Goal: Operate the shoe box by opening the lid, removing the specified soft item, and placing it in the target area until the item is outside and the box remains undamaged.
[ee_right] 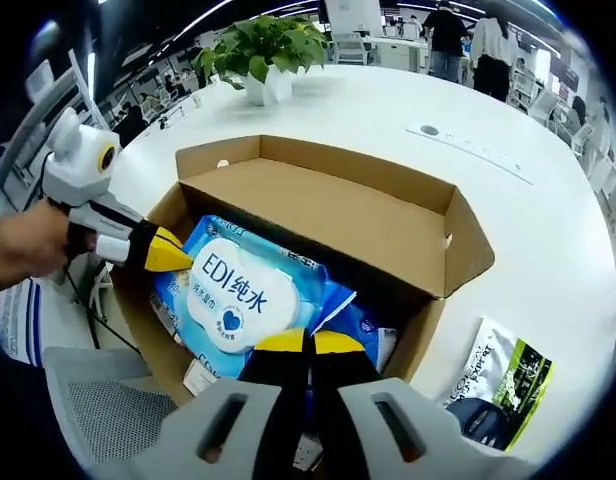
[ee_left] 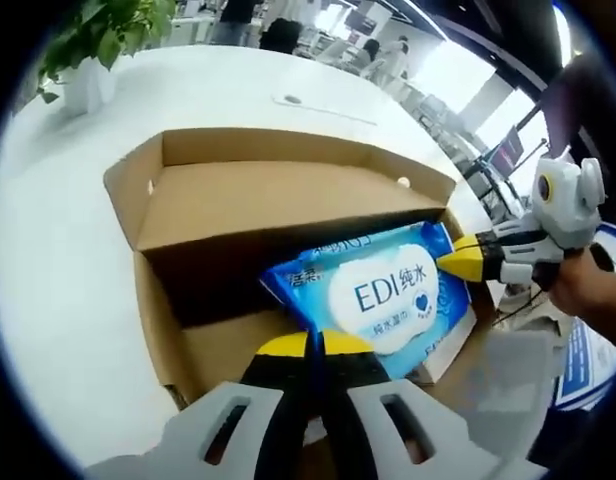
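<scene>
A white table (ee_right: 548,250) serves as the landmark. At its far edge stands a potted plant (ee_right: 263,50) (green leaves, white pot). A small round inset (ee_right: 429,130) sits in the tabletop, away from the plant. A dark printed packet (ee_right: 498,385) lies flat on the table's near side. Beyond the table, people (ee_right: 466,35) stand among office desks.
</scene>
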A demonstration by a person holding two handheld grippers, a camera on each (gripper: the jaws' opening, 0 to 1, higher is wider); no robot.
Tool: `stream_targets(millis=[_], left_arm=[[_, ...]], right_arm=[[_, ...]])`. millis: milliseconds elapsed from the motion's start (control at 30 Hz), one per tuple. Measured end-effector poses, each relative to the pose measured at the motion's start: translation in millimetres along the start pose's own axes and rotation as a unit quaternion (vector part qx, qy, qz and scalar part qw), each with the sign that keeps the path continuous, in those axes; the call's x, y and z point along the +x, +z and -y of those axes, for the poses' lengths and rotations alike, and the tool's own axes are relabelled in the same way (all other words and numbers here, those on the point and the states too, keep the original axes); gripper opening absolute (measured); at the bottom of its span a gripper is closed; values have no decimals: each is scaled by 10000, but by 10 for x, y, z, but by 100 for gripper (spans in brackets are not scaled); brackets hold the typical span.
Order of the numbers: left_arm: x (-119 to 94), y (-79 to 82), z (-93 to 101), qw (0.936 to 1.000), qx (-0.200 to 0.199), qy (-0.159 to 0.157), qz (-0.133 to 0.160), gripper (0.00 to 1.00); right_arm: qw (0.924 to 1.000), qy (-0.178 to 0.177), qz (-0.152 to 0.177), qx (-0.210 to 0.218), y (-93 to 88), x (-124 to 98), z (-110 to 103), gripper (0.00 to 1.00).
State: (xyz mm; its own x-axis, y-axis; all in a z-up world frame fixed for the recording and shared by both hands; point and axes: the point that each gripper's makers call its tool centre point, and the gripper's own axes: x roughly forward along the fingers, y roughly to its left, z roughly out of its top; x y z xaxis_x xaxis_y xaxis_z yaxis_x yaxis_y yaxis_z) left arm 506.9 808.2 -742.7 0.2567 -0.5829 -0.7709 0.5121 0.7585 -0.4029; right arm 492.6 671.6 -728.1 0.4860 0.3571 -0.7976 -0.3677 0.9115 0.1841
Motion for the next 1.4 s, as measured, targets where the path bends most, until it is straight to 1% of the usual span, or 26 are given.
stream_targets(millis=[133,233,367,533,667,700,800,833,867,900,1000,1067,1167,1200,1300,1333,1367,1400], left_arm=[[-58,-14,16,10000,3,-9,-4,0],[-117,7,28,10000,-28,-5,68,0],[-178,44,54,9999,24,24,141,0],[-277,106,154,9996,70,-11,264,0],[-308,147,232,9994,164,-30,316,0],[-319,178,260,9989,251,-33,391,0],[-334,215,332,9984,362,-63,419,0],[-336,232,360,9980,464,-81,434,0],[-339,262,373,9969,592,-79,509,0],[-352,272,403,9967,604,-78,536,0],[-345,289,458,9960,722,-111,524,0],[-357,325,503,9941,896,-119,607,0],[-350,333,540,9947,847,-169,560,0],[-349,353,554,9931,969,-167,636,0],[-351,360,587,9927,996,-204,642,0],[-358,389,587,9906,1145,-177,731,0],[-380,460,575,9865,1345,-79,936,0],[-381,419,605,9886,1255,-137,823,0]], right_arm=[[10000,12,79,-51,62,-53,-43,0],[9999,28,124,-79,99,-83,-58,0],[9998,27,189,-108,138,-149,-87,0],[9995,18,314,-66,171,-259,-70,0],[9992,-14,394,-47,179,-352,-53,0],[9991,-33,433,-24,183,-388,-45,0],[9986,-73,522,29,192,-469,-10,0],[9985,-86,538,35,188,-498,-2,0],[9984,-97,557,42,187,-515,11,0],[9982,-115,593,48,187,-538,29,0],[9978,-142,639,87,183,-603,53,0],[9974,-165,692,112,185,-647,67,0],[9972,-196,711,119,180,-681,84,0],[9971,-211,724,125,174,-692,99,0],[9967,-230,757,160,170,-718,117,0],[9967,-228,760,167,168,-725,116,0],[9964,-222,793,187,174,-738,113,0],[9965,-228,777,187,169,-736,112,0]])
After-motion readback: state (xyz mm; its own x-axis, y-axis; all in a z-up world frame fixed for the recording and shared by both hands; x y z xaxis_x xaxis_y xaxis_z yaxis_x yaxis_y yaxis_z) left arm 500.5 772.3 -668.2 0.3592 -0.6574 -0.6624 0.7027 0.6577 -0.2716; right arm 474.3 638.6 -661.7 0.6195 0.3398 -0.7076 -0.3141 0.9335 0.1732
